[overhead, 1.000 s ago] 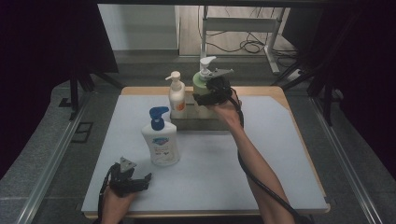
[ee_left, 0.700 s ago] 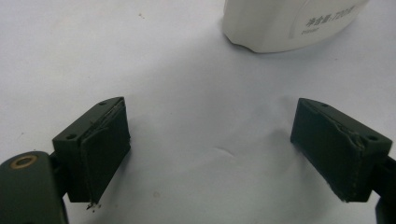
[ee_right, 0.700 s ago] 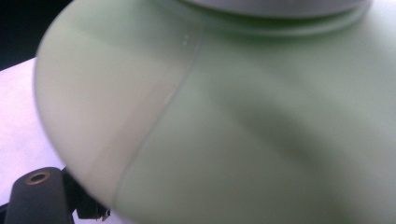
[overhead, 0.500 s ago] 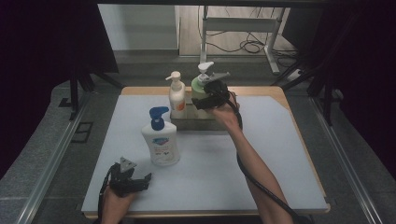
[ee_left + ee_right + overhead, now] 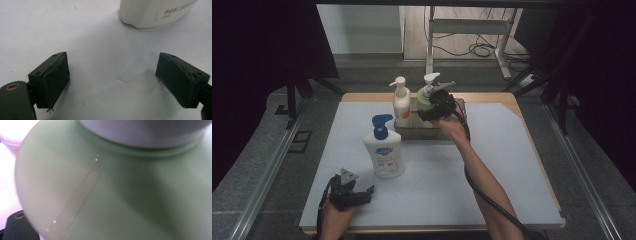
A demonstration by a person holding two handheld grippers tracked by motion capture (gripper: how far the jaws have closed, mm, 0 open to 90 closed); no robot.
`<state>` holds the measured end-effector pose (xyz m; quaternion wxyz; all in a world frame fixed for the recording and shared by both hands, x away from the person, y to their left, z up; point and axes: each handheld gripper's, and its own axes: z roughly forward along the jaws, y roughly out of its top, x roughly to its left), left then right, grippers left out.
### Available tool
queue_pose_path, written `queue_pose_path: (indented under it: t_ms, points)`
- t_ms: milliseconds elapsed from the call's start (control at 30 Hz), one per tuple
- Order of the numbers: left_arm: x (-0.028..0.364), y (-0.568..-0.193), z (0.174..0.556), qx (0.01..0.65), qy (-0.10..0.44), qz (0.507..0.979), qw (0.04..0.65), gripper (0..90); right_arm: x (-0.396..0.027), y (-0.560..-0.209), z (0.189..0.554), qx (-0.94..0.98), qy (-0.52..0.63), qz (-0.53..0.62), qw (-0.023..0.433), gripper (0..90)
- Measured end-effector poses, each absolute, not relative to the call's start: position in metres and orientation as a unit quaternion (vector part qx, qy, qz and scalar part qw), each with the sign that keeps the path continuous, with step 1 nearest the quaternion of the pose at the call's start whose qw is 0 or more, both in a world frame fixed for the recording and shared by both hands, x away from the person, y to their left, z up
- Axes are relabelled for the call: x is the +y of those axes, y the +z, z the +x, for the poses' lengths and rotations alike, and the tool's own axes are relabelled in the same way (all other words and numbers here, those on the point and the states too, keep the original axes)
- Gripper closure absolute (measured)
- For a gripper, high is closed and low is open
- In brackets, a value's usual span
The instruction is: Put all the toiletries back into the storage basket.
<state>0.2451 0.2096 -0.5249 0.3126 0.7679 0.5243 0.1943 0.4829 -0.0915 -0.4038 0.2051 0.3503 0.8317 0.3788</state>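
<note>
1. Right tongs (image 5: 432, 107), upper centre of the high view, are clamped on the green pump bottle (image 5: 427, 98); the right gripper view shows the bottle's green shoulder (image 5: 112, 195) pressed close against the camera.
2. The green pump bottle stands upright in a low tray (image 5: 427, 131) at the far middle of the surface (image 5: 492, 180).
3. A cream pump bottle (image 5: 401, 102) stands in the same tray, just left of the green one.
4. A white bottle with a blue pump (image 5: 385, 150) stands on the surface, left of centre, apart from the tray.
5. Left tongs (image 5: 357, 196), lower left, rest on the surface with jaws spread wide and nothing between them; the left gripper view shows the white bottle's base (image 5: 152, 12) beyond them.
</note>
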Motion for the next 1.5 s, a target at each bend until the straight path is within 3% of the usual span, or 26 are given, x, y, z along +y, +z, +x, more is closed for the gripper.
queue_pose_path:
  t_ms: [967,1200,1500]
  points:
    - [0.210,-0.525,0.245,0.524,0.194,0.768,0.312,11.5,-0.099,-0.419,0.494,0.825,0.386,0.374,0.174,11.6]
    - [0.210,-0.525,0.245,0.524,0.194,0.768,0.312,11.5,-0.102,-0.417,0.494,0.819,0.407,0.372,0.158,5.0]
    - [0.210,-0.525,0.245,0.524,0.195,0.768,0.313,11.5,-0.110,-0.412,0.486,0.823,0.411,0.358,0.160,4.0]
